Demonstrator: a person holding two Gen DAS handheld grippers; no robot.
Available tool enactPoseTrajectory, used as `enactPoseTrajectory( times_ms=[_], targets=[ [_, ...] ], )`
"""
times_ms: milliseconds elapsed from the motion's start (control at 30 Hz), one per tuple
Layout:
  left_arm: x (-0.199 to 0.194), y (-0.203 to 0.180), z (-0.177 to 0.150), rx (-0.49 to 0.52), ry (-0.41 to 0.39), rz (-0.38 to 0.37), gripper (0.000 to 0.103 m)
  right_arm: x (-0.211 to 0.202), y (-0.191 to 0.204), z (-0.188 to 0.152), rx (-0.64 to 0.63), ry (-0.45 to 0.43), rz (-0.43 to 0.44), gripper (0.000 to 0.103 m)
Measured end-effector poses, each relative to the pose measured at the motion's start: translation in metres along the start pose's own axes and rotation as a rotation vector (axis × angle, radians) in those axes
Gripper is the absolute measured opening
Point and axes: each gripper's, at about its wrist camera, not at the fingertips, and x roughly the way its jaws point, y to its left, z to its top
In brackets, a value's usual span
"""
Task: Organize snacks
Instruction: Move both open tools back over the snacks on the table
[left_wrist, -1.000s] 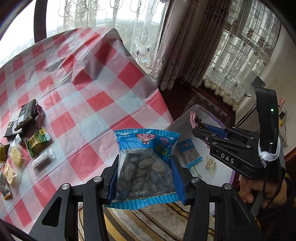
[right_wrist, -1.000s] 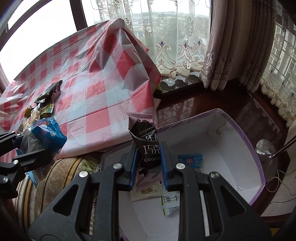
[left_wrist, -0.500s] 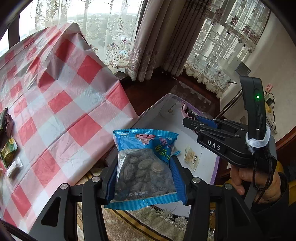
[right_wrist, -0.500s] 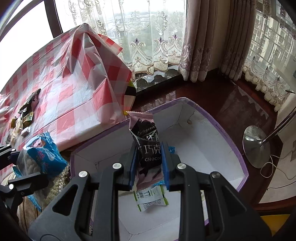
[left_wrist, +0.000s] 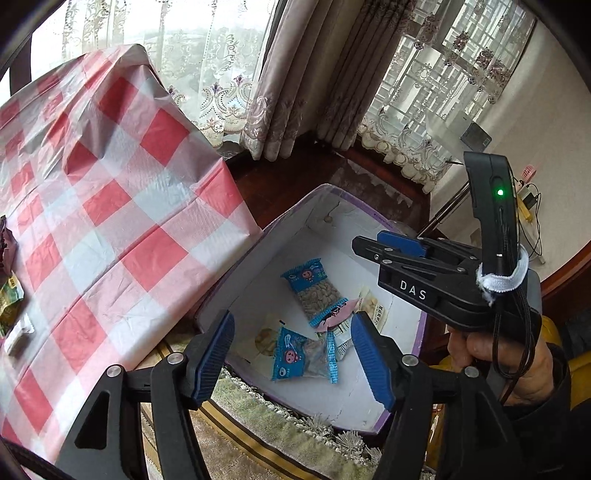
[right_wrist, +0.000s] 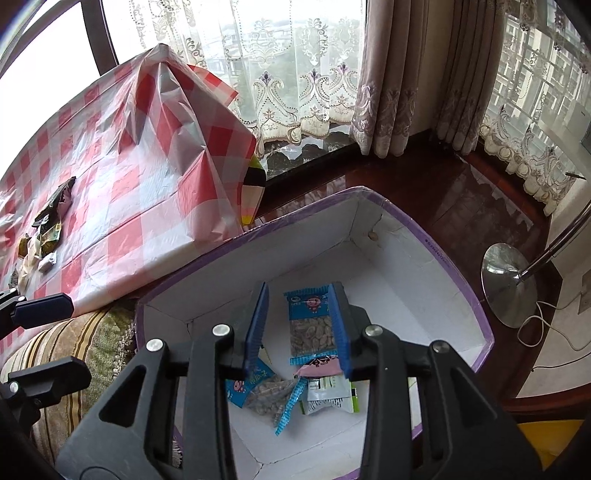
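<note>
A purple-rimmed white box stands on the floor beside the table. Several snack packets lie in it: two blue packets, a pink chocolate packet and pale packets. My left gripper is open and empty above the box's near side. My right gripper is open and empty over the box; it also shows in the left wrist view. More snacks lie on the red-checked tablecloth at the left.
A striped cushioned seat lies between table and box. A lamp base with cable stands on the dark wood floor to the right. Curtains hang behind.
Both grippers have opened over the box. The blue packet has dropped from the left one and the chocolate packet from the right; both now lie in the box.
</note>
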Motion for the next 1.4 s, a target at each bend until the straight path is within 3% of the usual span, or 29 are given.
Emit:
enactPoseTrajectory(
  times_ms=[300,800,967,1400],
  targets=[
    [-0.025,0.031,-0.005,-0.068,-0.066,0.037,0.067,-0.012,0.047,0.007,-0.086,-0.021,0.066,0.043],
    [-0.081,0.123,-0.031,-0.261,-0.193,0.128,0.067,-0.023,0.161,0.014,-0.250,-0.033,0.216,0.044],
    [-0.102,0.158,-0.049,-0.332,-0.229,0.171,0.067,-0.022,0.199,0.013,-0.278,-0.026,0.260,0.050],
    [-0.161,0.262,-0.119,-0.589,-0.315,0.343,0.068,-0.001,0.291,0.008,-0.353,0.025,0.341,0.054]
  ],
)
